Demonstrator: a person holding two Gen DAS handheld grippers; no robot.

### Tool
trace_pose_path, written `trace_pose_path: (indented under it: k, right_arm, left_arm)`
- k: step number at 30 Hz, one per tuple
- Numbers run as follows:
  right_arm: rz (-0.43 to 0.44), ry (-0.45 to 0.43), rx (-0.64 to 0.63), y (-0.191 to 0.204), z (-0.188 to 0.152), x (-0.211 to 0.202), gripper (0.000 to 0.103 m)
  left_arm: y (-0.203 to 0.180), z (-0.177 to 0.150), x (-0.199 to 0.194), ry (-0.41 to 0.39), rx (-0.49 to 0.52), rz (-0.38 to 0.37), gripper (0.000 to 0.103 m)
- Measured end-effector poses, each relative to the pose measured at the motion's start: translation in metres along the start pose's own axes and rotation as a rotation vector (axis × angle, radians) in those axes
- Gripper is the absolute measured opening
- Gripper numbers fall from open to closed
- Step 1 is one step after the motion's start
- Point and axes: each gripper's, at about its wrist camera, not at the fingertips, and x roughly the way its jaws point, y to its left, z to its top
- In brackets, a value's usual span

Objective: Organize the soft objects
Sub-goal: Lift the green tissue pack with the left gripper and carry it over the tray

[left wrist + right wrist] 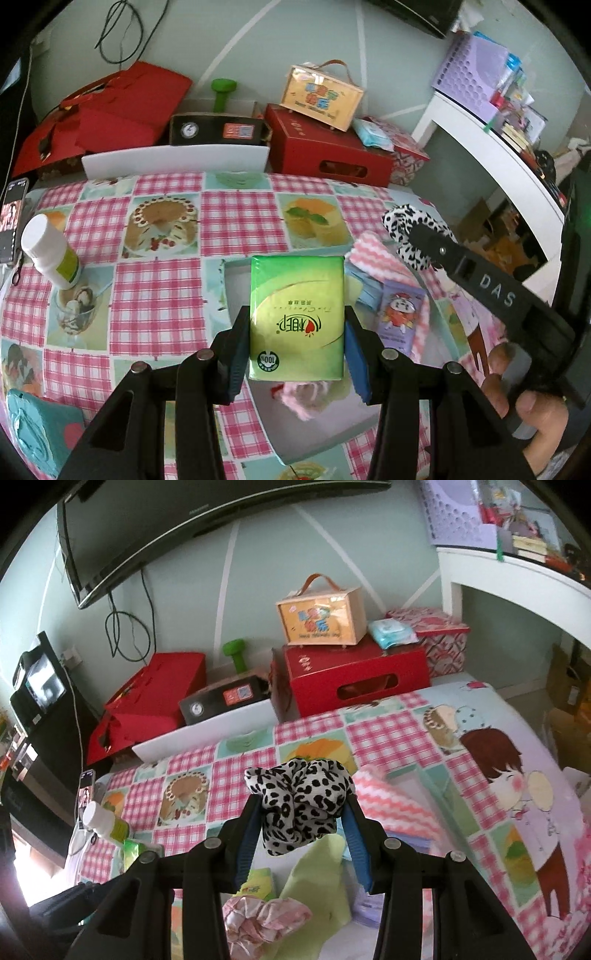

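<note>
My left gripper (295, 325) is shut on a green tissue pack (296, 317) and holds it above a shallow white box (236, 284) on the table. A pink scrunchie (306, 397) lies in the box below the pack. My right gripper (301, 814) is shut on a black-and-white spotted scrunchie (301, 801), held above the table; it also shows in the left wrist view (402, 229). Below it lie the pink scrunchie (258, 919), a light green cloth (321, 882), another green pack (256, 882) and a pink zigzag cloth (395, 805).
A white bottle (50, 251) stands at the table's left, with a phone (11, 218) beyond it. A purple tissue pack (399, 314) lies right of the box. Red boxes (325, 147) and a white tray (173, 160) line the far edge. A teal object (33, 432) lies near left.
</note>
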Motion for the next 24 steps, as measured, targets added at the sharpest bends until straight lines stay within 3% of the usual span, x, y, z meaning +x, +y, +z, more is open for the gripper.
trace_pose_path:
  k: [14,24]
  right_arm:
    - [-0.025,-0.014,0.023,-0.016,-0.013,-0.028,0.047]
    - [-0.036,0.104,0.03,-0.03,-0.046,-0.012,0.047]
  left_arm:
    - [-0.033,-0.025,0.008,0.039,0.062,-0.017,0.048]
    - [-0.039,-0.051,0.031,0.12,0.066,0.005,0.048]
